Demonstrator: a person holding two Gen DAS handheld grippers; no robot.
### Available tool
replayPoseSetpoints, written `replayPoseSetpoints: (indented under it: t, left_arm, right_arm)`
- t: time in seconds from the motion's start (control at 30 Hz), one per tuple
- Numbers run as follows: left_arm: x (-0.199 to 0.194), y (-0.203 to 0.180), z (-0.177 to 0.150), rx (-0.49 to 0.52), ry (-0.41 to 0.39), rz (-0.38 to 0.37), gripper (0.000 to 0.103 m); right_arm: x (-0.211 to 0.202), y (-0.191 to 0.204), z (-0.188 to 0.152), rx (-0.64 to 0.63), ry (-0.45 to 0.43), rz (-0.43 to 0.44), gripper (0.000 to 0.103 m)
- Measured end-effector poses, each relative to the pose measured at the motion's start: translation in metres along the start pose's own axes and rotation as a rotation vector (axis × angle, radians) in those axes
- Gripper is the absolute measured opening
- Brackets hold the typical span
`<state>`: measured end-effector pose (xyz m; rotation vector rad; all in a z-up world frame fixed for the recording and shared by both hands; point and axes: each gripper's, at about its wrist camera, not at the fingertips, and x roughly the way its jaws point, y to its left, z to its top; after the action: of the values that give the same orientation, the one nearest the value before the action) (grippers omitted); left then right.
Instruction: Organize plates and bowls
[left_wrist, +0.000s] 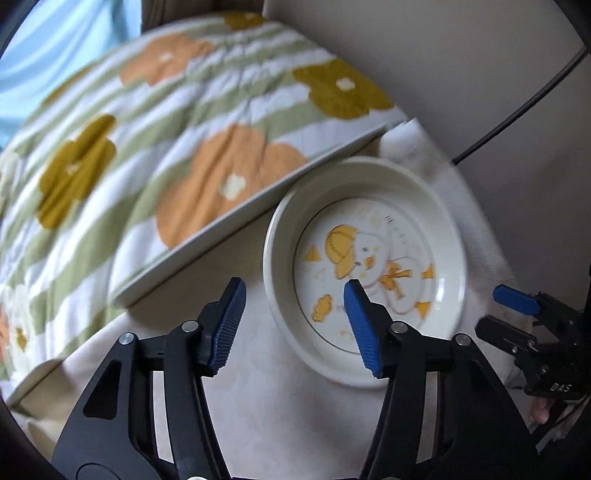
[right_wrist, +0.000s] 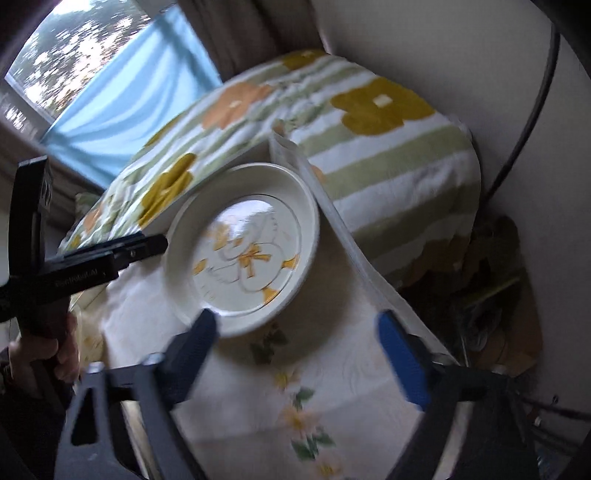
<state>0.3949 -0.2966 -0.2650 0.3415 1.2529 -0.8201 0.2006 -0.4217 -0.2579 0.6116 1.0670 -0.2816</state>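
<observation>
The bowl (left_wrist: 364, 273) is cream-white with a cartoon figure in a yellow cap painted on its flat bottom, and it sits upright on the pale flowered tablecloth (right_wrist: 295, 406), close in front of both pairs of my fingers. In the left wrist view its near rim lies between the two blue pads of my left gripper (left_wrist: 295, 325): the right pad (left_wrist: 364, 328) stands over the inside of the bowl and the left pad (left_wrist: 229, 325) is outside the rim, over the cloth. The jaws are spread wide and I cannot tell whether either pad touches the rim.

In the right wrist view the same bowl (right_wrist: 243, 251) lies ahead and to the left of my right gripper (right_wrist: 299, 354). Its left finger (right_wrist: 195, 343) reaches up to the bowl's near edge; its blue right finger (right_wrist: 402, 365) is well clear of the bowl, over the cloth. These jaws also stand wide apart, holding nothing.

Just beyond the bowl, past my fingertips, the table ends at a bed covered by a striped quilt (left_wrist: 147, 155) with orange and mustard flowers. Further off to the left hangs a blue curtain (right_wrist: 122, 107). A dark cable (left_wrist: 517, 107) runs down the wall to the right.
</observation>
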Motion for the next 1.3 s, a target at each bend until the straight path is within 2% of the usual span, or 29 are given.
replayPoseSetpoints:
  t: [0.03, 0.1, 0.23, 0.27, 0.3, 0.33, 0.37, 0.4, 0.53, 0.73, 0.9, 1.1, 1.3]
  left_arm:
    - [0.007, 0.003, 0.000, 0.002, 0.012, -0.007, 0.045]
    - [0.018, 0.003, 0.001, 0.020, 0.029, -0.003, 0.043]
    - [0.024, 0.005, 0.004, 0.042, 0.013, -0.002, 0.042]
    - [0.024, 0.006, 0.005, 0.045, 0.008, -0.004, 0.040]
    - [0.025, 0.006, 0.007, 0.050, 0.004, -0.004, 0.036]
    - [0.026, 0.006, 0.011, 0.055, -0.003, -0.002, 0.026]
    - [0.027, 0.006, 0.012, 0.054, -0.004, 0.002, 0.022]
    - [0.028, 0.007, 0.013, 0.053, -0.006, 0.003, 0.021]
    - [0.028, 0.008, 0.014, 0.051, -0.017, -0.007, 0.021]
    - [0.027, 0.009, 0.013, 0.040, -0.006, 0.003, 0.021]
    - [0.009, 0.003, 0.009, 0.039, -0.033, 0.030, 0.021]
    - [-0.046, -0.012, -0.003, -0.007, -0.117, 0.046, 0.021]
    - [-0.112, -0.028, -0.039, -0.108, -0.209, 0.111, 0.021]
  right_arm:
    - [0.009, -0.001, 0.001, 0.014, 0.002, -0.001, 0.064]
    - [0.019, -0.002, 0.002, 0.037, 0.005, 0.008, 0.058]
    - [0.034, -0.003, 0.006, 0.069, -0.008, 0.023, 0.055]
    - [0.036, -0.002, 0.007, 0.072, -0.012, 0.025, 0.051]
    - [0.038, -0.001, 0.009, 0.073, -0.015, 0.025, 0.047]
    - [0.040, -0.001, 0.010, 0.074, -0.016, 0.024, 0.045]
    - [0.041, -0.001, 0.011, 0.076, -0.026, 0.019, 0.041]
    - [0.041, 0.000, 0.012, 0.079, -0.033, 0.016, 0.033]
    - [0.047, -0.002, 0.016, 0.088, -0.030, 0.020, 0.017]
    - [0.046, 0.003, 0.017, 0.059, -0.034, 0.010, 0.016]
    - [0.029, 0.010, 0.016, -0.013, -0.075, -0.005, 0.016]
    - [-0.001, 0.010, 0.019, -0.053, -0.101, 0.050, 0.016]
    - [-0.053, 0.026, 0.019, -0.196, -0.111, 0.130, 0.016]
